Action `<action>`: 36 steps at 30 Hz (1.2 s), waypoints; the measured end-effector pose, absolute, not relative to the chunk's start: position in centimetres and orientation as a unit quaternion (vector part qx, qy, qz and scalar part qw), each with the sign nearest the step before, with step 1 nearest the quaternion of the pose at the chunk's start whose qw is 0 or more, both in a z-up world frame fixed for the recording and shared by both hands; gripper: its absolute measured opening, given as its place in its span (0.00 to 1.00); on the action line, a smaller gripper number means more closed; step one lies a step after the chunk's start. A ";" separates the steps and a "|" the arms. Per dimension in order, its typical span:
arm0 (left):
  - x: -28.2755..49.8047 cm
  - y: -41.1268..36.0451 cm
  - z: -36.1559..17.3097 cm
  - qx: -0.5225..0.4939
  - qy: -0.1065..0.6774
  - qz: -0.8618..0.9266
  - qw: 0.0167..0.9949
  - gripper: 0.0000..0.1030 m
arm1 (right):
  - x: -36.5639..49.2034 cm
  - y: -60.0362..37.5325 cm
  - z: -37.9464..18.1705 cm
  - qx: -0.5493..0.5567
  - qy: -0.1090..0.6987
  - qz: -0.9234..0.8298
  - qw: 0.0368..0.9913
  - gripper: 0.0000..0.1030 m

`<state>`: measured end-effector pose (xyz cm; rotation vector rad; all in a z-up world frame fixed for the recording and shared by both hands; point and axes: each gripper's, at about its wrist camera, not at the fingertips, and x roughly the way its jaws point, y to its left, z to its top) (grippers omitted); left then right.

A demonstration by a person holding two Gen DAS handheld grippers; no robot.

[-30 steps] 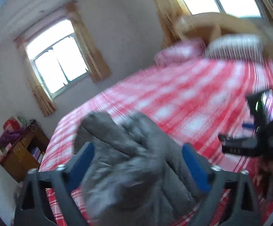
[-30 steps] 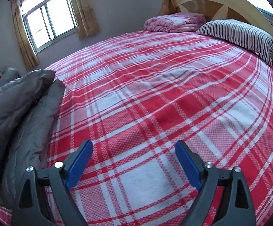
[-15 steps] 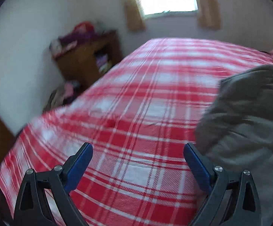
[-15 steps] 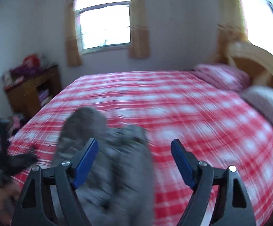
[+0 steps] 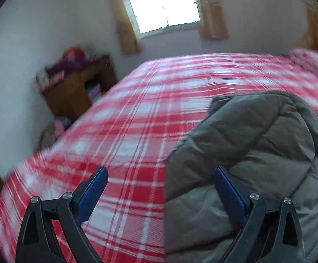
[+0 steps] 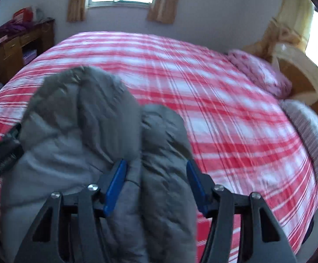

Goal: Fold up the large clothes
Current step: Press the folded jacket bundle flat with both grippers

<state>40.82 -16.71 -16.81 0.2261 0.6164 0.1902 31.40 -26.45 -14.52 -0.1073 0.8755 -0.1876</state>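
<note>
**Grey padded jacket half-gathered on the checked bed**

Grey quilted puffer jacket (image 6: 106, 135) lies bunched in soft ridges on the near side of the red-and-white plaid bed cover (image 6: 213, 100), not yet folded into any neat shape. The right gripper (image 6: 156, 179) hangs over it, angled downward, with a thick roll of the padded fabric between its blue fingers (image 6: 115, 184). Those fingers are about half open and closing; I judge they have not yet pinched the roll tight, since a sliver of gap seems to remain on the right side.

The left gripper (image 5: 161, 188) stands wide open at the jacket's left edge. Its right finger (image 5: 229, 195) sits against or just over the grey fabric, its left finger over bare plaid, and it holds nothing. In the right wrist view the left tool's dark body pokes in at the jacket's far left side.

Risk from here, as I see it: the padding is puffy and slick, so the right fingers may catch only the outer shell, or one ridge among several, and the bundle could slide out on lifting. With the left gripper empty, a one-sided pull would likely drag the heap across the cover and twist it instead of opening it flat. The fingers might also nip the bed cover beneath the jacket's edge.
</note>
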 end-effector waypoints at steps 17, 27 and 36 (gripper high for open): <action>40.5 -21.1 -16.4 0.124 0.302 0.048 0.944 0.95 | 33.1 -26.7 -9.2 -0.020 0.408 -0.077 0.909 0.58; 41.7 -19.0 -19.0 0.073 0.331 0.045 0.940 0.95 | 32.9 -29.4 -17.5 0.017 0.397 -0.093 0.913 0.49; 41.1 -21.3 -21.1 0.111 0.296 0.053 0.947 0.95 | 32.8 -32.1 -20.2 0.078 0.393 -0.082 0.912 0.54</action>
